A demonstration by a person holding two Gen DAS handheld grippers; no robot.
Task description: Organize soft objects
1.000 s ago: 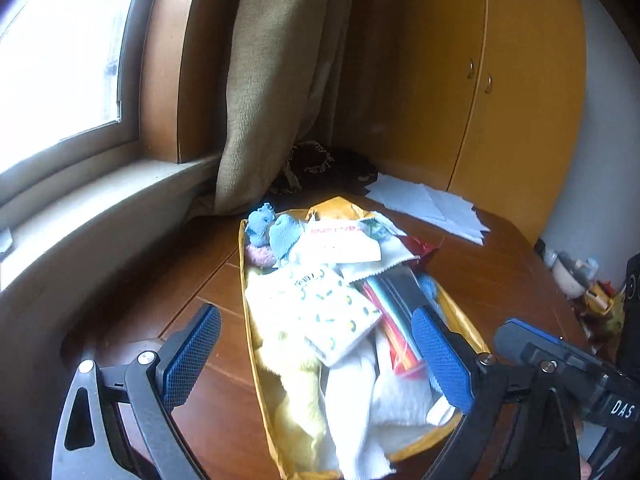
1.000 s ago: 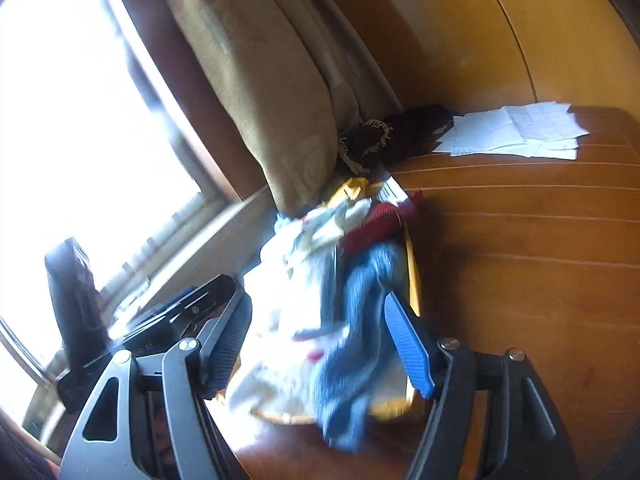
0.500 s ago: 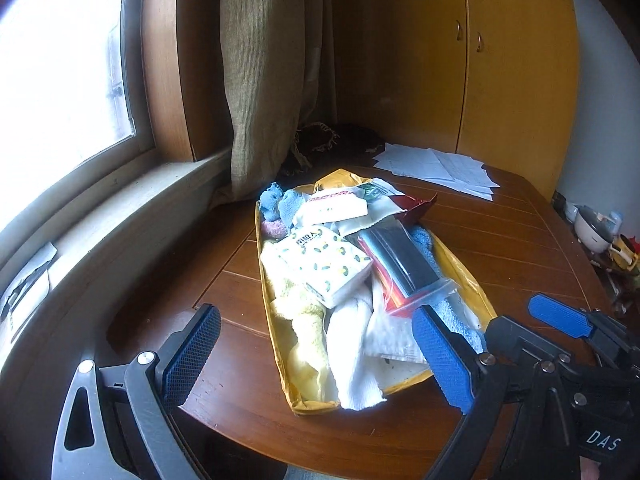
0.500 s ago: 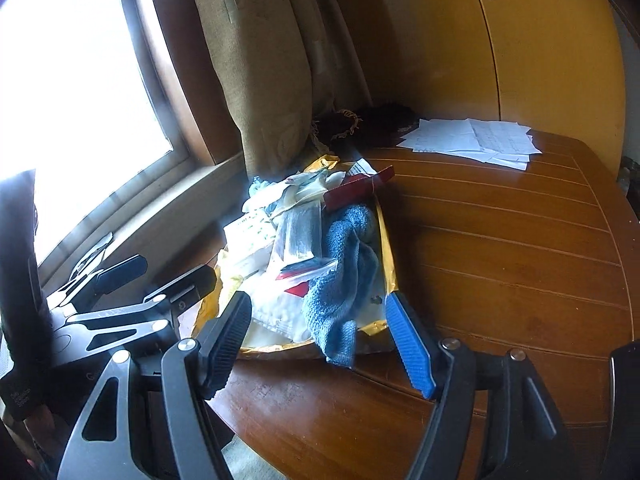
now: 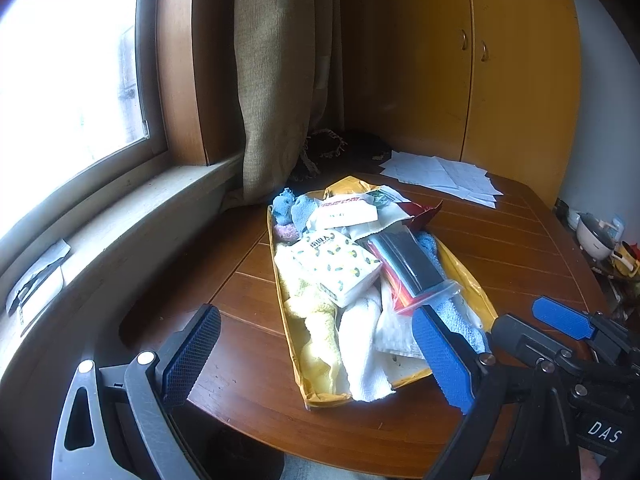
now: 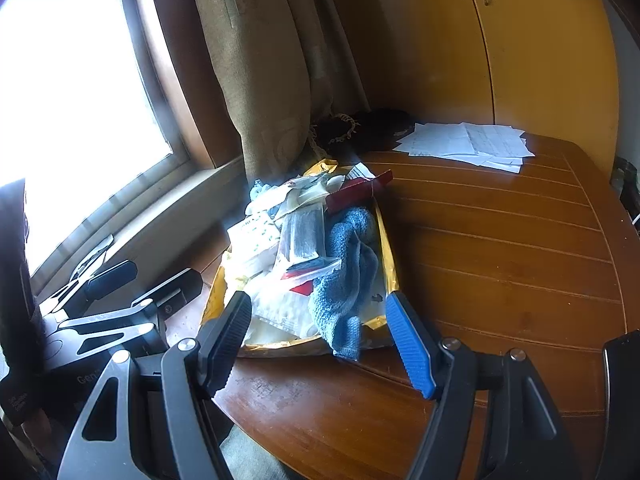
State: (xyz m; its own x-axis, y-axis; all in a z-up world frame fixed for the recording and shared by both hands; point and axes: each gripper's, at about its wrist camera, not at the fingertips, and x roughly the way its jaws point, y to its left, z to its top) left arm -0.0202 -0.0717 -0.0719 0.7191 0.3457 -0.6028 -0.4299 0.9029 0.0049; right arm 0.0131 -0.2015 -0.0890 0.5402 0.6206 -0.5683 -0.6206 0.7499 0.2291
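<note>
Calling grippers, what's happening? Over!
Both hand-held grippers, left and right, open, empty. Soft cloths heaped in yellow tray. Clear plastic zip pouch lies on top.

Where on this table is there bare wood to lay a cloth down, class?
Free: the wide wood of the table right of the yellow bag, short of the white papers; also a narrower strip between bag and window sill. Crowded: the bag itself, heaped with cloths, and the near edge by both open tongs.

A yellow bag point(image 5: 466, 276) lies flat near the worktop's edge, heaped with a yellow towel point(image 5: 308, 300), white cloth point(image 5: 362, 344), blue towel point(image 6: 348, 272) and packets.
</note>
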